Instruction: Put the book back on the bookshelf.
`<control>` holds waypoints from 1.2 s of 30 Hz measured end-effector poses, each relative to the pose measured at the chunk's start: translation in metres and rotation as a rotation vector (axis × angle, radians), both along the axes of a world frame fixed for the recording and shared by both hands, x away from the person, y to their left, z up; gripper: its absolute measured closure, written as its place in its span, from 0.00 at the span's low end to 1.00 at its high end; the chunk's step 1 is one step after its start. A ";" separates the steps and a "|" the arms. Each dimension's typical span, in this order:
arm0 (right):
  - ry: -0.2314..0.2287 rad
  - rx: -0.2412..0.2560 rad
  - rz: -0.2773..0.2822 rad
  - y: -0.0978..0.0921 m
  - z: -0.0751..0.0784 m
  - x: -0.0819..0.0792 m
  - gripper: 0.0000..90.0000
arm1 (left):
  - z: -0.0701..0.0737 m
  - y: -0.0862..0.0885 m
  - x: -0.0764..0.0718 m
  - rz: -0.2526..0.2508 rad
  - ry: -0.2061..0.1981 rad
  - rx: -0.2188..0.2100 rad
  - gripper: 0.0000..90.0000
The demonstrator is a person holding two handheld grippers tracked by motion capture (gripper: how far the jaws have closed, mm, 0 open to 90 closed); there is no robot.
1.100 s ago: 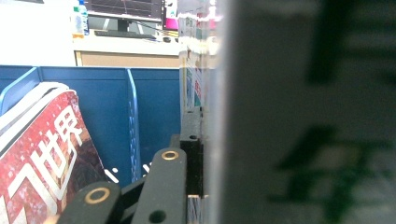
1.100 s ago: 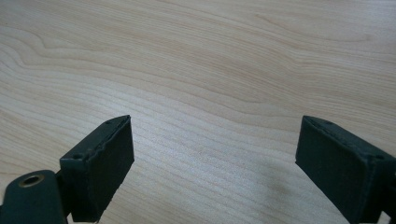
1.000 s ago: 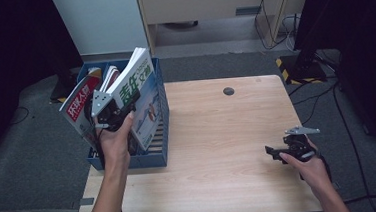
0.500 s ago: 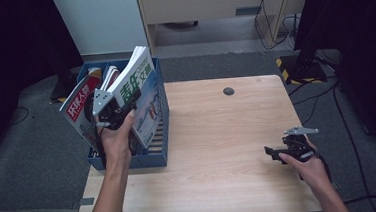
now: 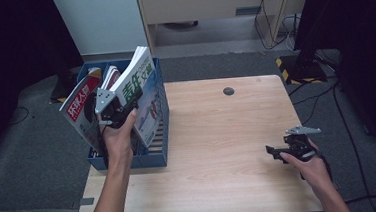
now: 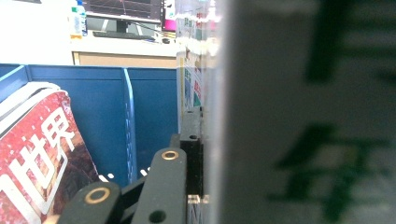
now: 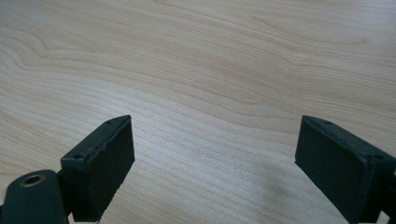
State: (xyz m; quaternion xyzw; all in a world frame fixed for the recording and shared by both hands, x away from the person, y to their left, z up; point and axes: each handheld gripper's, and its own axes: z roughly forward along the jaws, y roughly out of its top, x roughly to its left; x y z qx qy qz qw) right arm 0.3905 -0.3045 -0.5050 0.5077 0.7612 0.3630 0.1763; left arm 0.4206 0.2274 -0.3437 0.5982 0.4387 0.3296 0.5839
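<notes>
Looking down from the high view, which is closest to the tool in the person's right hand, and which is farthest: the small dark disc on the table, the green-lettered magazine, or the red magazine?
From the right tool:
1. Dark disc, at the table's far edge.
2. Green-lettered magazine, in the blue bin at the table's left.
3. Red magazine, at the bin's far left.

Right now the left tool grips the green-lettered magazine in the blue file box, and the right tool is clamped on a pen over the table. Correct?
Not quite. The right tool holds nothing: in the right gripper view its jaws stand wide apart over the bare wooden table. The left tool does grip the green-lettered magazine in the blue file box.
</notes>
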 end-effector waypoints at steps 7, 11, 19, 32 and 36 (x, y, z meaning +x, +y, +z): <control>0.001 0.006 -0.004 -0.001 0.001 0.000 0.13 | -0.002 -0.002 0.002 -0.003 0.005 0.002 0.82; 0.001 0.003 -0.006 -0.001 0.000 0.000 0.13 | -0.005 -0.001 0.003 -0.004 0.008 -0.002 0.82; 0.011 -0.008 -0.001 0.002 -0.002 0.000 0.11 | -0.011 0.001 0.006 -0.006 0.017 0.001 0.82; 0.016 -0.010 -0.002 0.002 -0.004 0.000 0.11 | -0.017 -0.001 0.009 -0.014 0.020 0.005 0.82; 0.015 -0.011 0.001 0.002 -0.004 0.000 0.10 | -0.022 0.000 0.010 -0.014 0.030 0.009 0.82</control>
